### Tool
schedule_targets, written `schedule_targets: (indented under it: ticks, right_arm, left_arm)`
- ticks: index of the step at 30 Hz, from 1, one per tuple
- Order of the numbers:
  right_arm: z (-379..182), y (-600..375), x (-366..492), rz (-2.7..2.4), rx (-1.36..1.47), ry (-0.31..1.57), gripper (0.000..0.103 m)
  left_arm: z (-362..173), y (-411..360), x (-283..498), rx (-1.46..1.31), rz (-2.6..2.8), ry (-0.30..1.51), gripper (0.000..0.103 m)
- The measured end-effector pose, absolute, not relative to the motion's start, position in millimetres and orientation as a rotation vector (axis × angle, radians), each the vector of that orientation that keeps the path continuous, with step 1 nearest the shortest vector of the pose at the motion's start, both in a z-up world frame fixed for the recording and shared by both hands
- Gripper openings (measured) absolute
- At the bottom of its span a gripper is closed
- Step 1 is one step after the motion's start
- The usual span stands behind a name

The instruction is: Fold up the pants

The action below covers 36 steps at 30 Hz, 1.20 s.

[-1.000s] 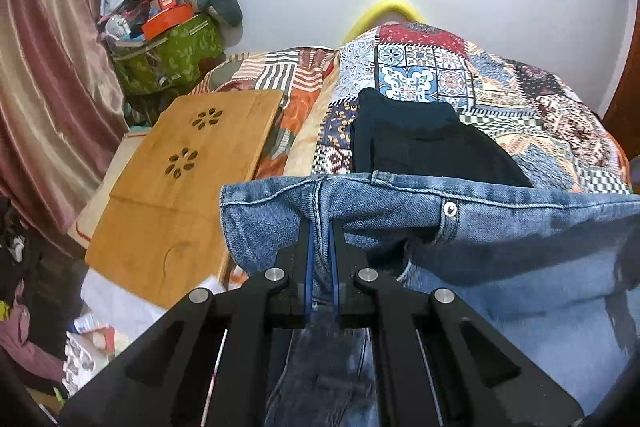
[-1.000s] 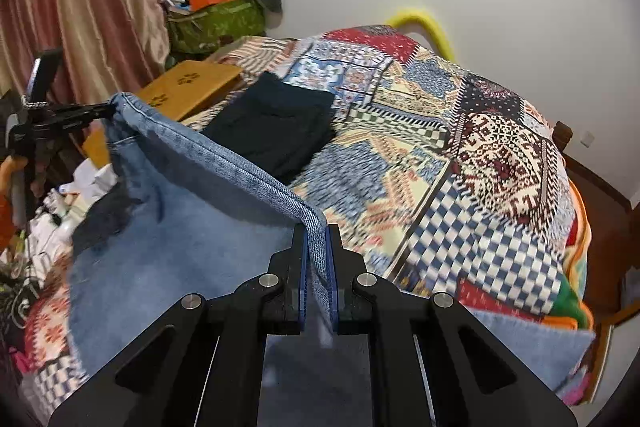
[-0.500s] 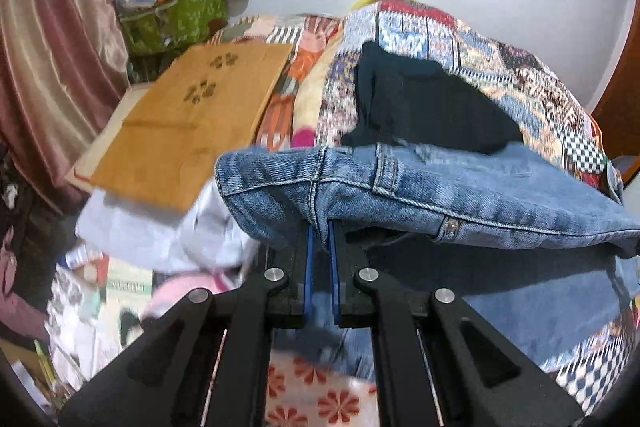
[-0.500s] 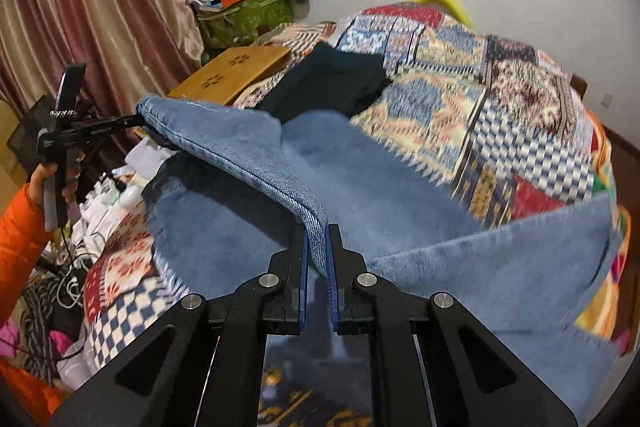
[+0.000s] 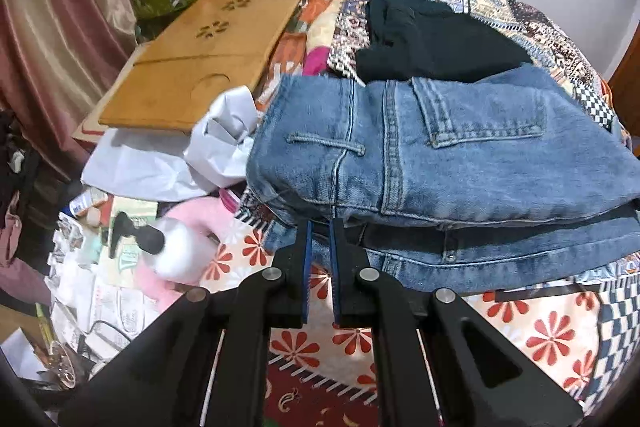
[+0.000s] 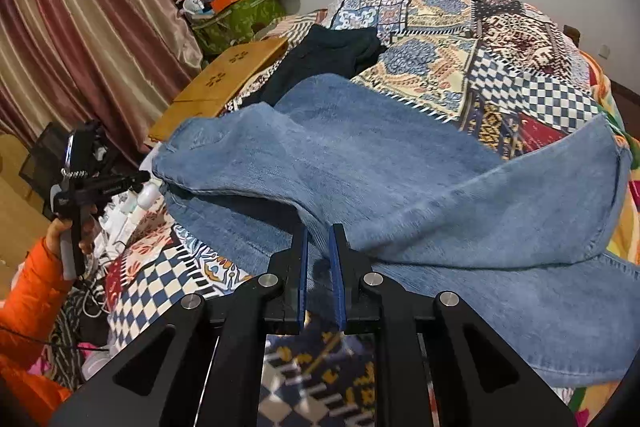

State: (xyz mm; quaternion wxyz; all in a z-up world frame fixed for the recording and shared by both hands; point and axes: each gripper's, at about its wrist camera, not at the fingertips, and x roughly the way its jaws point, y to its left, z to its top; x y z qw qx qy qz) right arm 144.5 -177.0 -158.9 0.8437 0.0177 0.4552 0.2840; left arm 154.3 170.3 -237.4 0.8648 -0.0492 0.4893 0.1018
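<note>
Left wrist view: the left gripper [image 5: 320, 227] points steeply down at the near edge of the bed. Its jaws stand narrow, only a slit between the blue pads, and their tips reach under the near edge of the jeans [image 5: 440, 155], with denim showing in the slit. The jeans lie folded over on themselves, the upper layer showing a back pocket and a belt loop, the lower layer showing a waistband with a rivet button. They rest on a floral blanket [image 5: 540, 327] and fill the right half of the view. Just beyond them, farther up the bed, lies a folded dark garment [image 5: 432, 43]. To the far left a wooden lap tray [image 5: 192, 67] lies flat, with crumpled white paper [image 5: 168, 163] at its near end, touching the left edge of the jeans. A white pump bottle [image 5: 180, 255] lies near left.

Right wrist view: the right gripper [image 6: 319, 231] also tilts down, jaws narrow, and a fold of the jeans [image 6: 400, 179] runs into the gap between the pad tips. From there the denim spreads away across the patchwork quilt [image 6: 500, 39], doubled over, with its right end hanging near the bed's right side. At the far left corner of the jeans sits the tip of the other gripper, gripped by a hand [image 6: 68, 231] in an orange sleeve [image 6: 32, 291]. A striped curtain [image 6: 80, 27] hangs behind.
</note>
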Motion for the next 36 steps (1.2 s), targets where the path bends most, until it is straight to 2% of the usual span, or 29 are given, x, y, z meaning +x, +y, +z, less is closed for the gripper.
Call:
schedule_targets:
  ticks: [3,6,8,9,11,13,16,26,33,34,35,36]
  right_arm:
    - [-151.2,-194.7,145.3,0.55,0.042,0.95,0.013]
    - [-144.9,-220.4,151.2,0.473,0.049,0.927,0.017]
    - [-143.2,-243.5,161.9,0.4,0.06,0.921,0.019]
    - [-142.4,-252.9,168.1,0.371,0.071,0.923,0.02]
    - [-143.1,-278.0,184.3,0.293,0.1,0.922,0.03]
    - [-145.8,-301.5,200.6,0.217,0.116,0.919,0.04]
    - [-153.7,-332.8,230.2,0.13,0.168,0.932,0.04]
    - [-198.8,-377.9,339.7,-0.027,0.272,0.994,0.04]
    - [-259.6,-392.0,394.3,-0.111,0.298,1.122,0.04]
    - [-269.7,-393.5,395.9,-0.114,0.319,1.131,0.037]
    - [-270.8,-392.8,394.0,-0.124,0.316,1.118,0.028]
    - [-270.7,-391.5,392.1,-0.148,0.294,1.108,0.026]
  left_arm:
    - [-220.4,173.4,158.5,-0.129,0.217,1.0,0.01]
    - [-205.6,171.5,173.1,-0.148,0.213,0.976,0.017]
    - [-197.6,165.9,187.8,-0.139,0.212,0.959,0.03]
    - [-193.4,161.3,197.6,-0.129,0.209,0.947,0.034]
    - [-188.5,152.6,211.7,-0.117,0.201,0.931,0.044]
    - [-185.0,143.4,231.0,-0.116,0.181,0.921,0.05]
    - [-184.0,130.3,258.2,-0.12,0.16,0.915,0.062]
    - [-213.5,78.1,332.2,-0.036,0.058,0.974,0.064]
    - [-241.3,56.7,347.3,0.029,0.019,1.016,0.064]
    - [-245.4,54.9,347.4,0.036,0.016,1.025,0.064]
    - [-248.6,53.3,347.3,0.042,0.012,1.031,0.064]
    - [-251.2,51.8,346.7,0.046,0.008,1.035,0.064]
